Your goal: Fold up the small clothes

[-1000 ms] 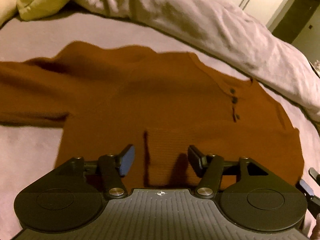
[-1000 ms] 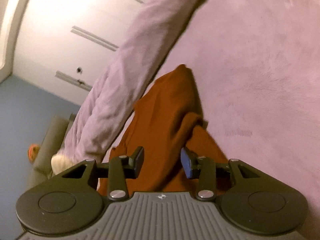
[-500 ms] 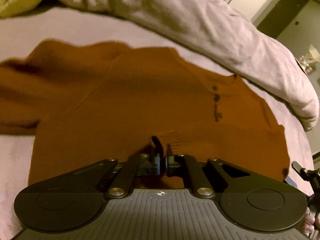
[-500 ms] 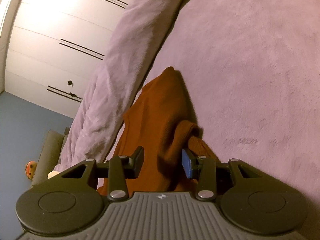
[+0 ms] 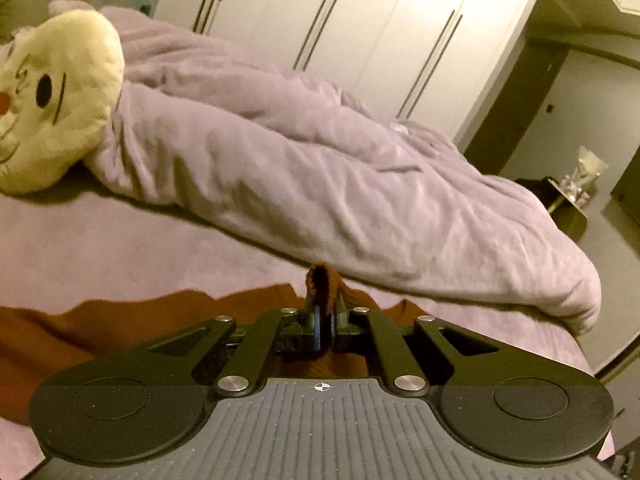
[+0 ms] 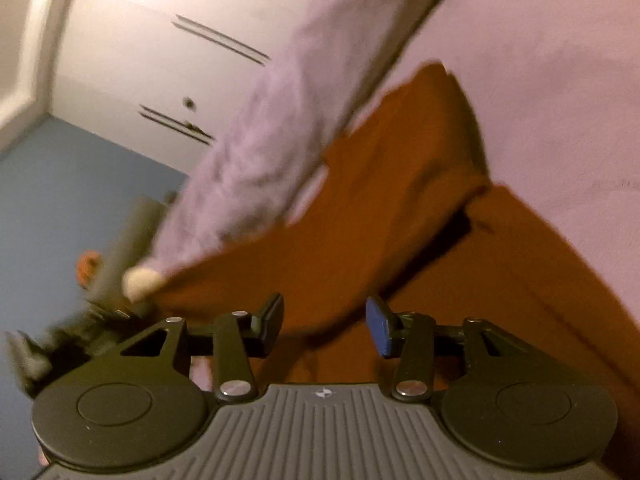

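Observation:
A rust-brown knit shirt (image 5: 120,324) lies on the lilac bed sheet (image 5: 120,248). My left gripper (image 5: 323,320) is shut on a fold of its hem, and a tuft of brown cloth (image 5: 322,276) pokes up between the pads, lifted off the bed. In the right wrist view the same shirt (image 6: 400,208) spreads away from me, a raised edge sagging across the middle. My right gripper (image 6: 325,320) hovers over it with its jaws opening. The pads stand apart and do not press the cloth beneath them.
A rumpled lilac duvet (image 5: 320,176) lies heaped across the bed beyond the shirt. A cream plush toy (image 5: 52,100) rests at its left end. White wardrobe doors (image 5: 360,32) stand behind, a dark doorway at right. A blue floor (image 6: 60,200) shows beside the bed.
My left gripper closed on the shirt's hem and rose, so its view tipped up from the shirt to the duvet and wardrobe. The right gripper slid sideways, jaws slightly wider.

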`<state>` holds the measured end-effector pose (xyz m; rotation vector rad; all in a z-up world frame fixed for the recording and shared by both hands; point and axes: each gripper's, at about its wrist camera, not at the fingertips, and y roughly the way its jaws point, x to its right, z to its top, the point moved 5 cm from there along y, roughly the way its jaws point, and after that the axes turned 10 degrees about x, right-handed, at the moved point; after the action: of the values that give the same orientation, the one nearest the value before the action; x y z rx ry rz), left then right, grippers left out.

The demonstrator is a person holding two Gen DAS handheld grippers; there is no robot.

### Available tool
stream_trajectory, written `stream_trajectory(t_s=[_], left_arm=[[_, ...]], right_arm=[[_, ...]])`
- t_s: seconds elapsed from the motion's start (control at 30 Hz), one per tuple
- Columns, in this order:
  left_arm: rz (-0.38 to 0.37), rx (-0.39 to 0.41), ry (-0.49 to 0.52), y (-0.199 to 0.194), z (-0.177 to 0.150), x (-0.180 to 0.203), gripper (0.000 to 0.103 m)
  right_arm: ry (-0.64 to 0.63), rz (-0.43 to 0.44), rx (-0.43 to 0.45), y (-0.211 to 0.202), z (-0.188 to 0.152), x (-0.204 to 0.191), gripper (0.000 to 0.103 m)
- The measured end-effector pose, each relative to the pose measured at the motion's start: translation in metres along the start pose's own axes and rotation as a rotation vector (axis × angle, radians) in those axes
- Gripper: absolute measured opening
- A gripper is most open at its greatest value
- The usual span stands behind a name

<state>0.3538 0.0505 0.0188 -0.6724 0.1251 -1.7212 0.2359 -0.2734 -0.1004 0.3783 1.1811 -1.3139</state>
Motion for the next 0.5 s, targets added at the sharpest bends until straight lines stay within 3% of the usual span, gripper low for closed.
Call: stream_trajectory(t_s=[0.07, 0.17, 0.23, 0.3, 0.43, 0.5], left_arm=[[0.017, -0.002, 0.009, -0.001, -0.001, -0.006, 0.006], [0.073, -0.032, 0.018, 0.005, -0.010, -0.028, 0.006], [0.106, -0.083, -0.003, 0.017, -0.024, -0.045, 0.006], [0.135, -0.129, -0.013, 0.031, -0.041, -0.058, 0.006], [0.178, -0.223, -0.033, 0.048, -0.079, -0.074, 0.006], [0.187, -0.245, -0.025, 0.050, -0.090, -0.080, 0.006]], right_arm=[[-0.001, -0.041, 0.010, 0.010, 0.002, 0.010, 0.045], [-0.038, -0.107, 0.093, 0.007, 0.021, 0.028, 0.038], [-0.045, -0.160, 0.157, -0.002, 0.038, 0.041, 0.021], [0.067, -0.172, 0.163, -0.006, 0.048, 0.063, 0.011], [0.117, -0.173, 0.186, -0.008, 0.050, 0.070, 0.010], [0.138, -0.161, 0.195, -0.007, 0.050, 0.068, 0.014]])
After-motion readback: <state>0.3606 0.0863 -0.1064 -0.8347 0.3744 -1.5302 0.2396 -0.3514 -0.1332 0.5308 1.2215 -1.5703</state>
